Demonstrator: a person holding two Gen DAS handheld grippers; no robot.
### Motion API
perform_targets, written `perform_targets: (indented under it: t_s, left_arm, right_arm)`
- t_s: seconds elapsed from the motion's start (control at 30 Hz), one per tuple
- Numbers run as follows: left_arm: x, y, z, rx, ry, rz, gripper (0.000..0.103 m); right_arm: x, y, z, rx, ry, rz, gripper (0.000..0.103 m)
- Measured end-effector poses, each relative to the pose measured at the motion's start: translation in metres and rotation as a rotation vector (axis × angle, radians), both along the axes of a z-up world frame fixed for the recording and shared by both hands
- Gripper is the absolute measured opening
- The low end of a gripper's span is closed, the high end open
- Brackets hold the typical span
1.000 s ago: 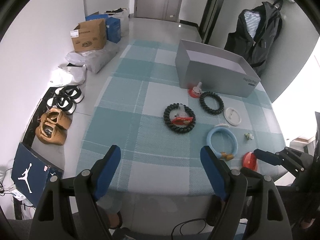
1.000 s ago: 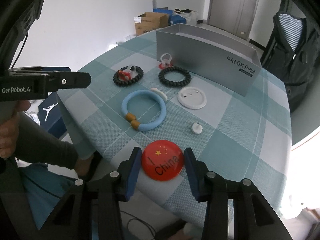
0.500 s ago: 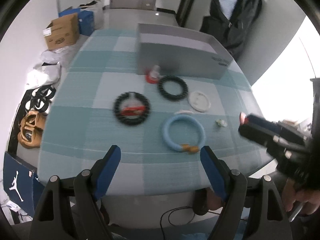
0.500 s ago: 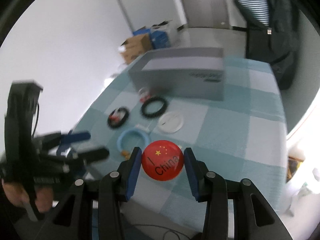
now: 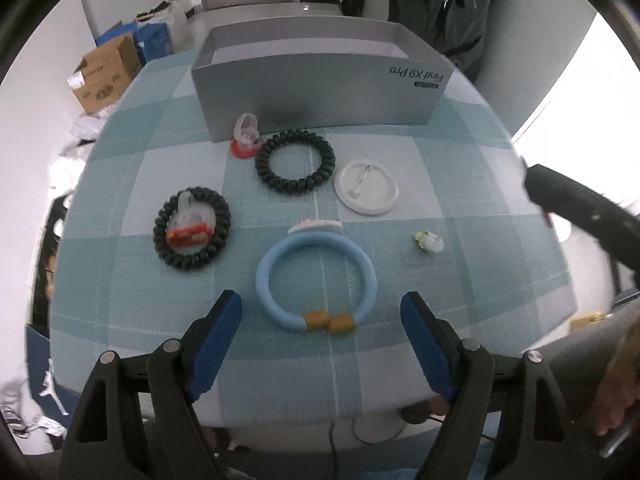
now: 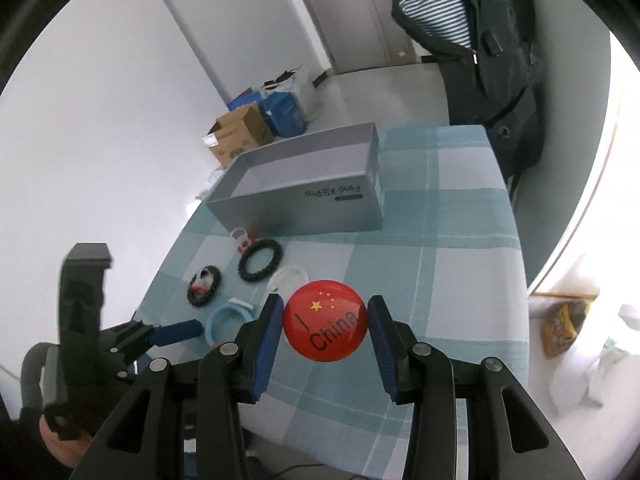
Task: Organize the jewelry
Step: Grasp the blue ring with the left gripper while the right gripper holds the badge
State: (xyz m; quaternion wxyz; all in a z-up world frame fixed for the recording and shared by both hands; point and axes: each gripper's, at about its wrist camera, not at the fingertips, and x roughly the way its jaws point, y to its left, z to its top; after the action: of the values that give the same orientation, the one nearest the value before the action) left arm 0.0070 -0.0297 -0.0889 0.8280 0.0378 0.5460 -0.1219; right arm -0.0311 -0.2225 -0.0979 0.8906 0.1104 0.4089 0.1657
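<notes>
Jaws of our left gripper (image 5: pixel 321 316) stand spread wide and empty, low over the blue bracelet (image 5: pixel 316 278), with the grey box (image 5: pixel 320 92) at 12 o'clock. On the right wrist view, our right gripper (image 6: pixel 325 326) pinches the red badge (image 6: pixel 325 326) by its edges, above the table (image 6: pixel 460 280). We judge the carry is in hand; next we must bring it over the grey box (image 6: pixel 304 196) at 11 o'clock and release.

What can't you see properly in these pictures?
- Inside of the open grey cardboard box: in the left wrist view its front wall hides the floor; in the right wrist view only part of the inside shows.
- Tiny pale green-and-white trinket: too small to identify.
- Right gripper holding the round red badge: in the left wrist view it is blurred, the badge barely showing.
- Badge's back: faces away.
</notes>
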Motion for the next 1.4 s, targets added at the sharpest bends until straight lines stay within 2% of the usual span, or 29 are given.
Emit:
perform_targets:
  t_s: [0.07,0.4,0.47,0.57,0.8,1.1,1.4]
  left_arm:
    - [-0.001,-0.005,-0.001,0.053,-0.016,0.003,0.079]
    - [-0.001,-0.004,0.0,0.048,-0.012,0.011,0.078]
    - [0.001,-0.008,0.0,0.046,-0.011,0.0,0.075]
    - [-0.001,-0.012,0.003,0.037,-0.02,-0.044,0.06]
    - [0.002,-0.012,0.005,0.029,-0.013,-0.046,0.058]
    - [0.007,0.001,0.017,-0.089,0.021,-0.031,0.058]
    - [0.006,0.003,0.05,-0.16,-0.034,-0.064,0.058]
  right_arm:
    - [0.0,-0.001,-0.001,0.002,0.003,-0.001,0.042]
    - [0.003,-0.009,-0.006,0.034,0.034,-0.019,0.042]
    - [0.003,-0.008,-0.005,0.036,0.031,-0.017,0.042]
    - [0.003,-0.006,-0.005,0.031,0.03,-0.013,0.042]
    - [0.004,-0.004,-0.006,0.029,0.029,-0.011,0.042]
    - [0.002,-0.005,-0.005,0.031,0.026,-0.01,0.042]
    - [0.008,0.001,0.01,0.084,0.0,0.005,0.042]
